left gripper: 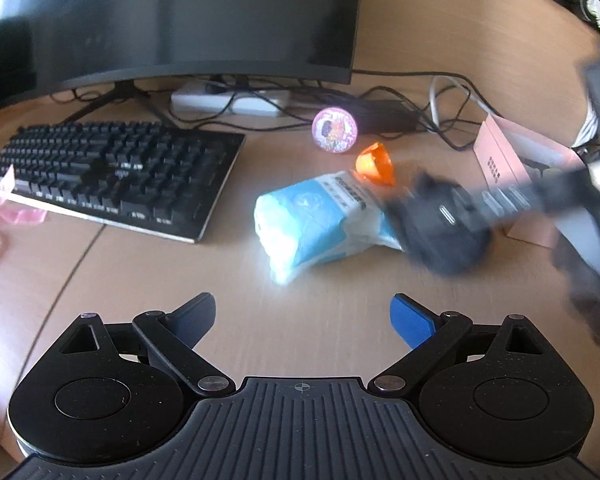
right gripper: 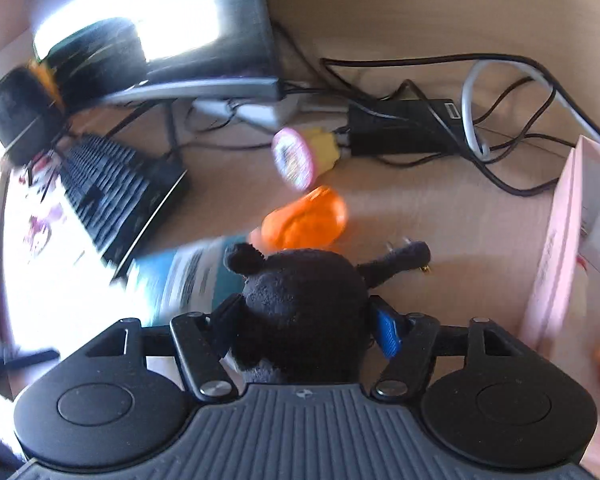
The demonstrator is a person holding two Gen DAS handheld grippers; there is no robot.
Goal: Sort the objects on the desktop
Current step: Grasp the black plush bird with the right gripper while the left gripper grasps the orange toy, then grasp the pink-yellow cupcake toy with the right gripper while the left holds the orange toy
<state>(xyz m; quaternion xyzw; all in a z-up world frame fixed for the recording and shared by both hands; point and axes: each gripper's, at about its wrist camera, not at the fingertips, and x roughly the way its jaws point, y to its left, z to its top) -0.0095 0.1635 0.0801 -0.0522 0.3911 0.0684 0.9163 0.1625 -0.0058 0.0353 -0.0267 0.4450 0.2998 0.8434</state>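
Observation:
In the right wrist view my right gripper (right gripper: 304,308) is shut on a black plush toy (right gripper: 300,292), which fills the gap between its fingers. The left wrist view shows the same toy (left gripper: 448,236) as a blur, held low over the desk at the right end of a blue and white tissue pack (left gripper: 316,220). My left gripper (left gripper: 302,304) is open and holds nothing, just in front of that pack. Beyond the pack lie an orange translucent piece (left gripper: 374,164) and a round pink toy (left gripper: 334,126). Both also appear ahead of the plush, the orange piece (right gripper: 304,220) and the pink toy (right gripper: 294,156).
A black keyboard (left gripper: 112,176) and a monitor (left gripper: 180,20) fill the left and back. A white power strip (left gripper: 228,100), a black adapter (right gripper: 400,128) and tangled cables lie behind. A pink box (left gripper: 500,156) stands at the right. Pink wrapping (left gripper: 4,208) lies at the far left.

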